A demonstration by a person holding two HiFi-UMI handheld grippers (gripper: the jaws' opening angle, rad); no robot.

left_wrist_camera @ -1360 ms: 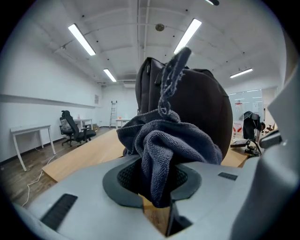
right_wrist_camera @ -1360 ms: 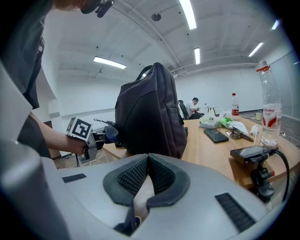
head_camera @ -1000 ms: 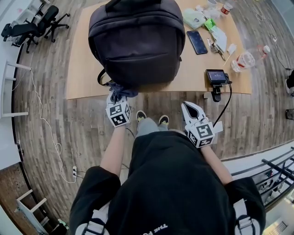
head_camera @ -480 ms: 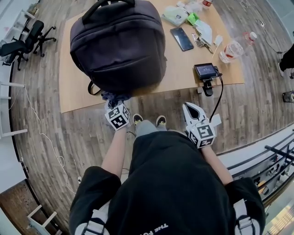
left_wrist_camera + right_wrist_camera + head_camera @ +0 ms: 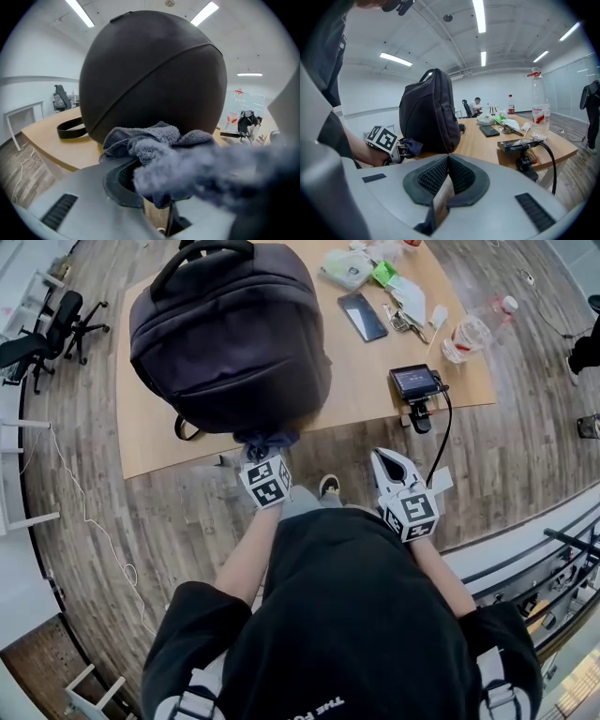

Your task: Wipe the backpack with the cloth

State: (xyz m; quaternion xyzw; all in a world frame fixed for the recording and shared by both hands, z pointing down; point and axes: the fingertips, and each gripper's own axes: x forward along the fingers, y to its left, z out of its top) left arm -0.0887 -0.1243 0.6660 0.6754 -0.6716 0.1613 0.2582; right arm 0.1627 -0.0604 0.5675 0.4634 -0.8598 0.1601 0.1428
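Count as inspected: you have one backpack (image 5: 230, 334) and one cloth (image 5: 265, 441), on one counter (image 5: 356, 381). Grippers, two: your left gripper (image 5: 262, 456) and your right gripper (image 5: 382, 460), each with one marker cube, two cubes in all. Loose items on the counter: one phone (image 5: 362, 316), one camera on a small stand (image 5: 415, 382), and two bottles, a large bottle (image 5: 539, 110) and a small bottle (image 5: 510, 105). Beyond it: two office chairs, a nearer chair (image 5: 67, 313) and a farther chair (image 5: 21, 348), and one seated person (image 5: 476, 105).
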